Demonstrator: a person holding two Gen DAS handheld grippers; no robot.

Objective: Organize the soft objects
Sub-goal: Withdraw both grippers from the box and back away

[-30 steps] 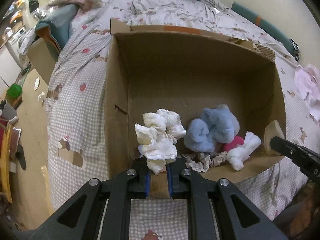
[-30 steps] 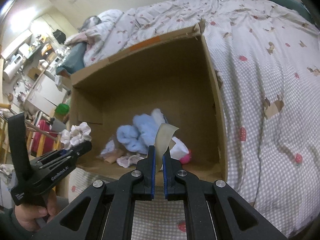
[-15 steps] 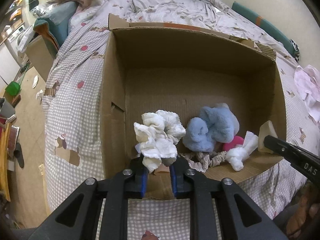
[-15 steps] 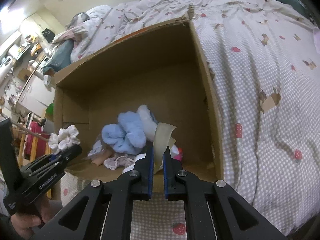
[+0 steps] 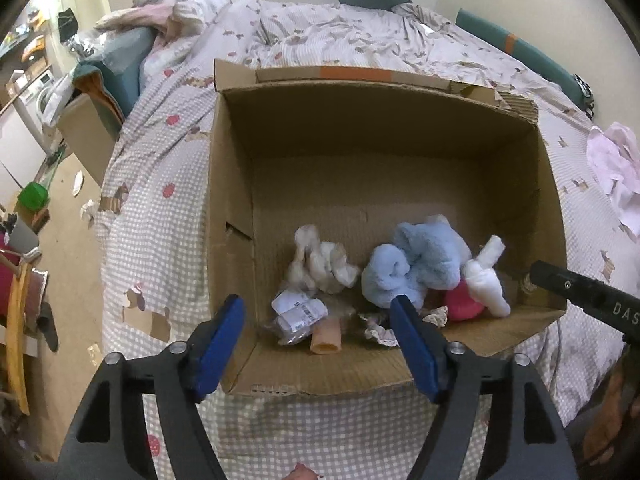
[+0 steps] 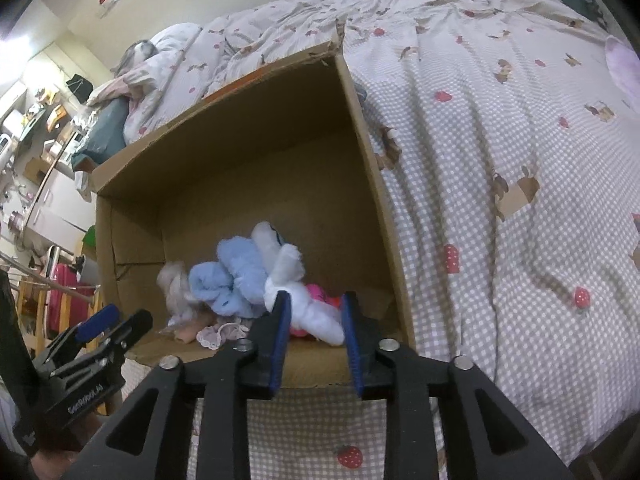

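Now the cream ruffled fabric scrunchie [image 5: 320, 266] lies on the floor of the open brown cardboard box [image 5: 360, 148], centre of the left wrist frame, just left of the fluffy pale-blue scrunchie [image 5: 416, 264]; your left gripper [image 5: 320, 336] is opening wide with nothing between its blue pads; your right gripper [image 6: 314, 320], lower centre of its own frame, is opening too, gripping nothing; the box sits on the grey checked bedspread [image 6: 500, 184].

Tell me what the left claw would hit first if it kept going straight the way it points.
Probably the clear packet with white labels on the cardboard box floor; the opening left claw holds nothing. Depth is uncertain.
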